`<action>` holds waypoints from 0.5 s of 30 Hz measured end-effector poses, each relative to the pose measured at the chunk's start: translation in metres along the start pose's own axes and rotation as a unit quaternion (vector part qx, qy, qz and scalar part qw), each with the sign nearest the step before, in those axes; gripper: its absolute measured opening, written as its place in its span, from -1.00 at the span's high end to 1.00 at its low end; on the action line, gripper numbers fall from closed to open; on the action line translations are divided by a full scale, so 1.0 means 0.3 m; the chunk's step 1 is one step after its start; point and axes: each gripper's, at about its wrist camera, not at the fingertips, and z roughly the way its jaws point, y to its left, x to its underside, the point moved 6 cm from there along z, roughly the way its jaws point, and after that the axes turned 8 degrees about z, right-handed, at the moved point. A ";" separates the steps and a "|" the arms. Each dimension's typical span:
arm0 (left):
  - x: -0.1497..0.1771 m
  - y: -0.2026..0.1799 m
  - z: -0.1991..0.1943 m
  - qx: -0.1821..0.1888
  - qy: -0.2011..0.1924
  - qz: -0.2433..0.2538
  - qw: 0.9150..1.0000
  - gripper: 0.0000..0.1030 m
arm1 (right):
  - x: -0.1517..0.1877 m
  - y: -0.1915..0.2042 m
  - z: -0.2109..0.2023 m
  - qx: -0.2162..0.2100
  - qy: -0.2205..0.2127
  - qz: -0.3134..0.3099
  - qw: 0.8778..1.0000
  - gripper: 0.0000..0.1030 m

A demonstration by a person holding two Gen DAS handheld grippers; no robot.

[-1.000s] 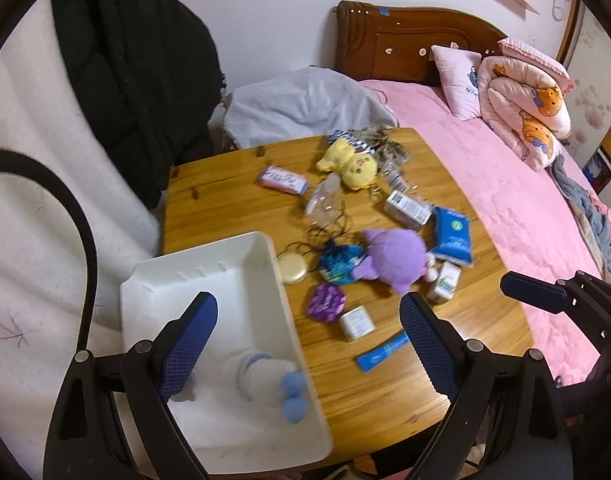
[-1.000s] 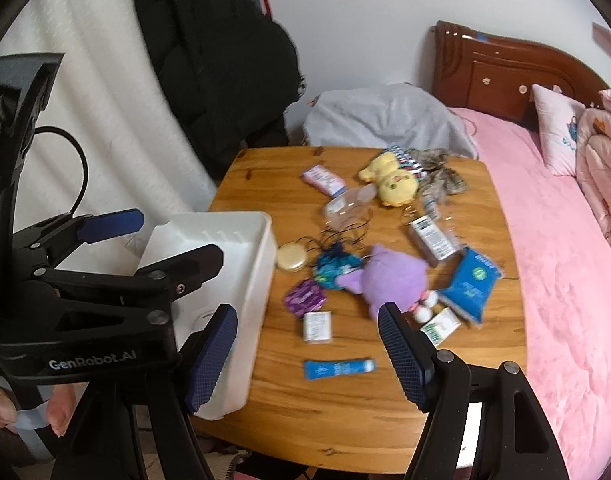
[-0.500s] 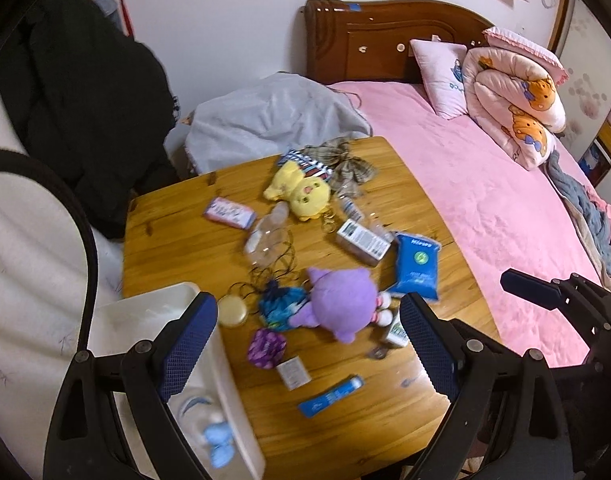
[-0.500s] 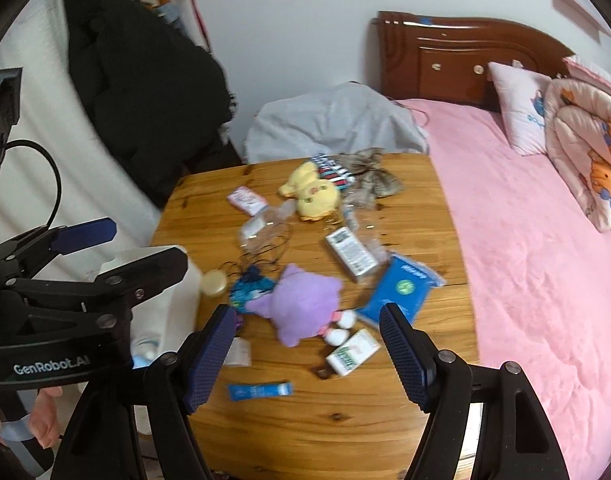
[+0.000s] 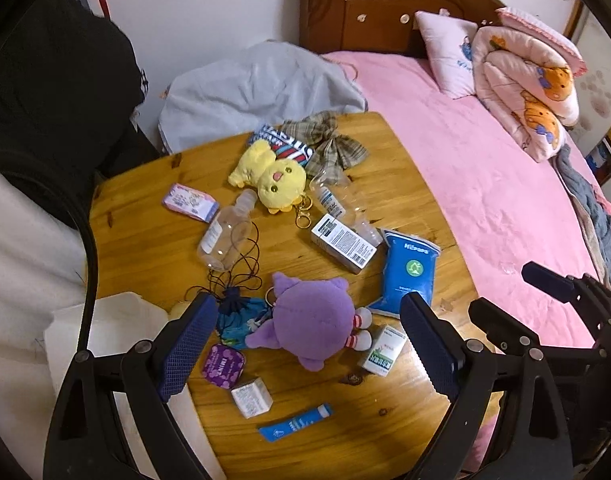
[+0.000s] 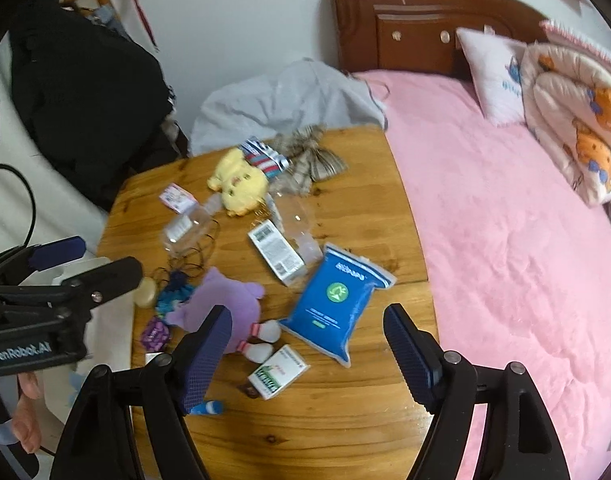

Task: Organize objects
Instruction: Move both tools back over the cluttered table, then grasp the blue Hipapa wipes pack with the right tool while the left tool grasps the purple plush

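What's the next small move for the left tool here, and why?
Probably lower the left tool straight onto the purple plush and close on it. Both tools are open and empty, the plush lies between the left tool's fingers in its view, and it is the bulkiest thing near the white bin at the table's left edge, so the carry is short.

Purple plush toy point(image 5: 311, 320), plaid bow point(image 5: 325, 142)

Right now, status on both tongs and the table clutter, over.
Left tongs open, empty. Right tongs open, empty. Purple plush between left tongs' tips, ungrasped. White bin at table's left edge; nothing blocking.
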 end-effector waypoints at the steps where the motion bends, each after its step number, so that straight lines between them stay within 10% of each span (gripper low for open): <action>1: 0.000 0.002 0.017 0.001 0.004 -0.002 1.000 -0.82 | -0.001 -0.013 0.029 0.000 0.007 0.004 1.000 -0.54; 15: 0.085 -0.002 0.354 0.035 0.103 -0.033 0.993 -0.82 | -0.008 -0.140 0.395 0.007 0.087 0.061 0.994 -0.54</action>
